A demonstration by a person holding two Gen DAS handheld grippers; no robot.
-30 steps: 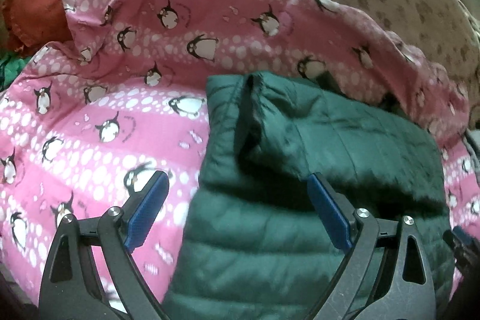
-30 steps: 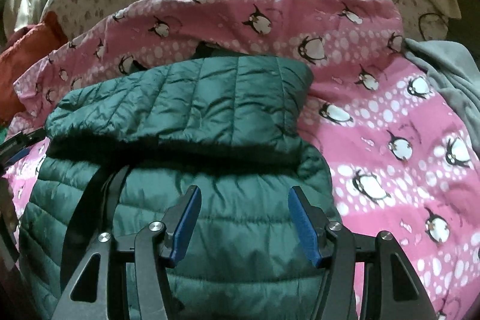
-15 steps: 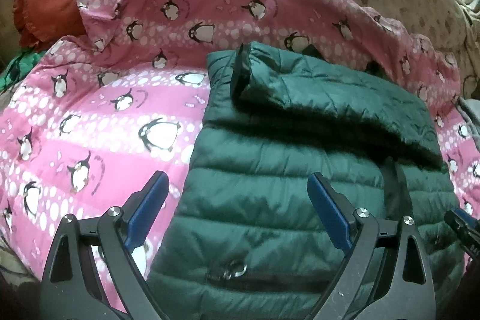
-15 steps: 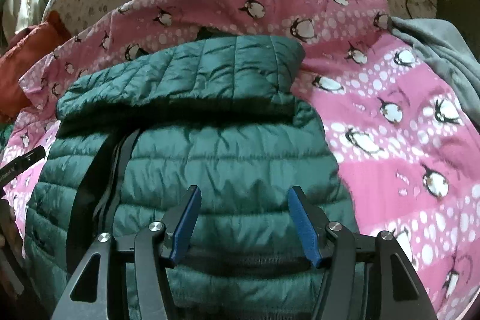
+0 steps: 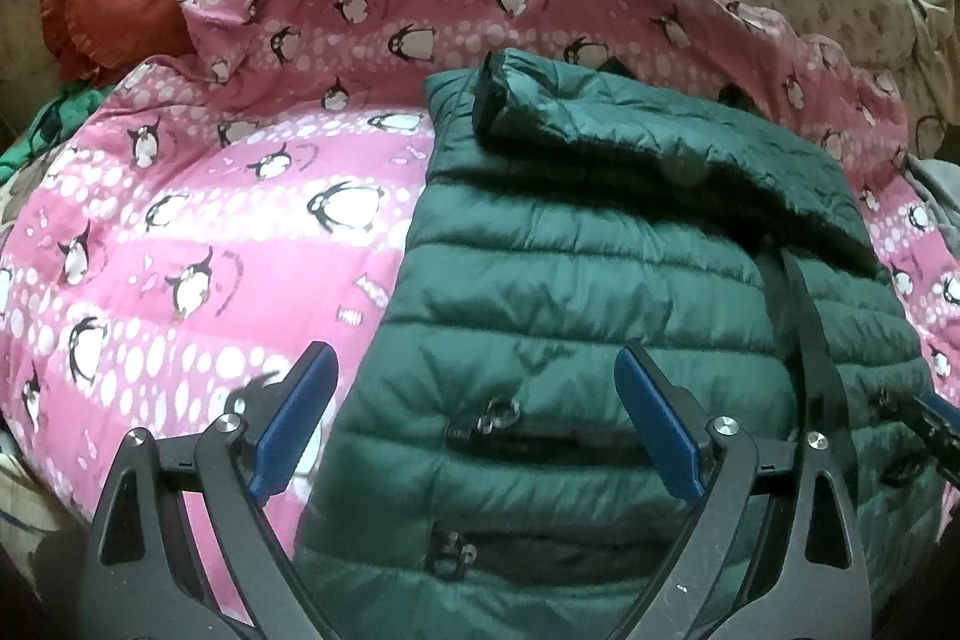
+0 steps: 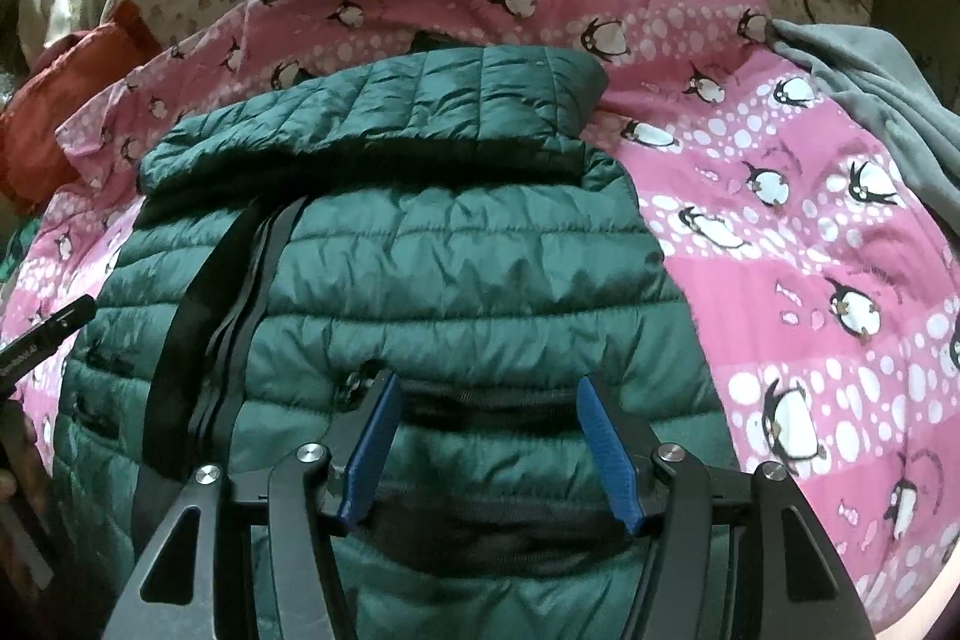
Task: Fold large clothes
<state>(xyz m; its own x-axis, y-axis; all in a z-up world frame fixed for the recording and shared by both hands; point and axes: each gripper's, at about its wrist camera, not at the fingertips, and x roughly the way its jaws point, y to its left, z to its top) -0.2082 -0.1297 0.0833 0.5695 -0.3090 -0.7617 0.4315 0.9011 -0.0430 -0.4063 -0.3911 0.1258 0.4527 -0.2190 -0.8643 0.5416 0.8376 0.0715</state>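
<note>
Green puffer jacket (image 5: 600, 292) lies on the penguin blanket (image 5: 198, 232), apparently folded at its top; left tongs (image 5: 477, 415) and right tongs (image 6: 483, 445) gape empty above it

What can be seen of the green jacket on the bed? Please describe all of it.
The green jacket is dark green, quilted in horizontal puffy rows, with a slightly shiny fabric. It lies flat on the pink penguin blanket, its far part folded over toward the camera as a thick flap. A black zipper band runs down the front, and zipped pockets with metal pulls show. Both hand-held grippers hang open over its near part; whether they touch it is unclear.
</note>
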